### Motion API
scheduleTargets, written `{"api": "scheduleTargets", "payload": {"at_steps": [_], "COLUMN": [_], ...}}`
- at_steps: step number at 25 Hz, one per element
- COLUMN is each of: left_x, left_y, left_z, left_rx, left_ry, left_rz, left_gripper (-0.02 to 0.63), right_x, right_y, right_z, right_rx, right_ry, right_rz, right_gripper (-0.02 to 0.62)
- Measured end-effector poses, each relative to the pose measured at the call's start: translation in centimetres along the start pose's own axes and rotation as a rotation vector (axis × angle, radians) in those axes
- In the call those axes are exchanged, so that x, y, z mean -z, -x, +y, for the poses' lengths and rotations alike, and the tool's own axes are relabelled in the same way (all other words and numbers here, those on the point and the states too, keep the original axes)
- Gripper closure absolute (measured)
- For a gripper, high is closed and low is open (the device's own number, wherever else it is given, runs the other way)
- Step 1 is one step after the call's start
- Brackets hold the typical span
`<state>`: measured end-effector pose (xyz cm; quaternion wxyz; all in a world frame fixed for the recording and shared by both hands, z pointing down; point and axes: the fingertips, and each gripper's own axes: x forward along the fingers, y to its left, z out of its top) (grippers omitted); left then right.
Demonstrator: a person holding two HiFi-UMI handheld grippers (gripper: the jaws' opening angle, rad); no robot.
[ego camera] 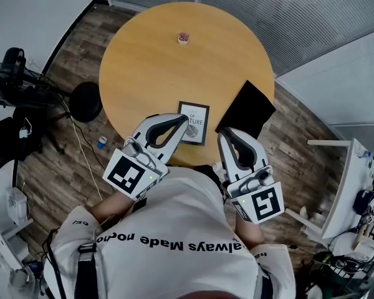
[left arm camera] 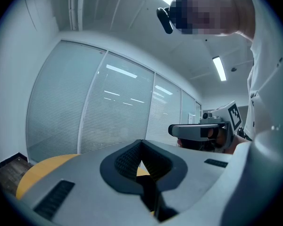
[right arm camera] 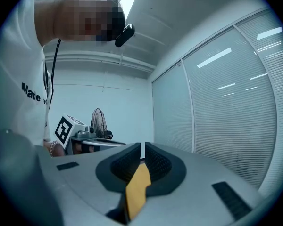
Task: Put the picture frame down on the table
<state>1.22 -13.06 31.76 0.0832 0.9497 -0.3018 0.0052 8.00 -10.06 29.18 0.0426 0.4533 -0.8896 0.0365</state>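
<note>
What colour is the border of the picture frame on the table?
Black, around a white print. The picture frame shows best in the head view.

Black picture frame point(ego camera: 194, 123) flat on round wooden table point(ego camera: 149, 61), near edge.

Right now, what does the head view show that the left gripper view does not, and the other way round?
Only the head view: the picture frame lying flat on the table, a black board beside it, a small object at the far side, the wooden floor. Only the left gripper view: a ceiling light and the camera on the person's head. Both: the table, the blinds, the left gripper and the right gripper, each shut.
</note>
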Motion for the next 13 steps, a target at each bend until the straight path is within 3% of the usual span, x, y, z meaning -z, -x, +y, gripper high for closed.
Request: {"api": "scheduleTargets", "payload": {"at_steps": [13], "left_x": [-0.11], "left_y": [0.5], "left_z": [0.61], "left_rx": [-0.008], "left_ry": [-0.007], "left_rz": [-0.003], "left_gripper": [0.581], "right_x": [0.15], "right_y": [-0.33], "right_z": [0.41], "right_rx": [0.005], "right_ry": [0.007], "right_rz": [0.006], "right_gripper": [0.545]}}
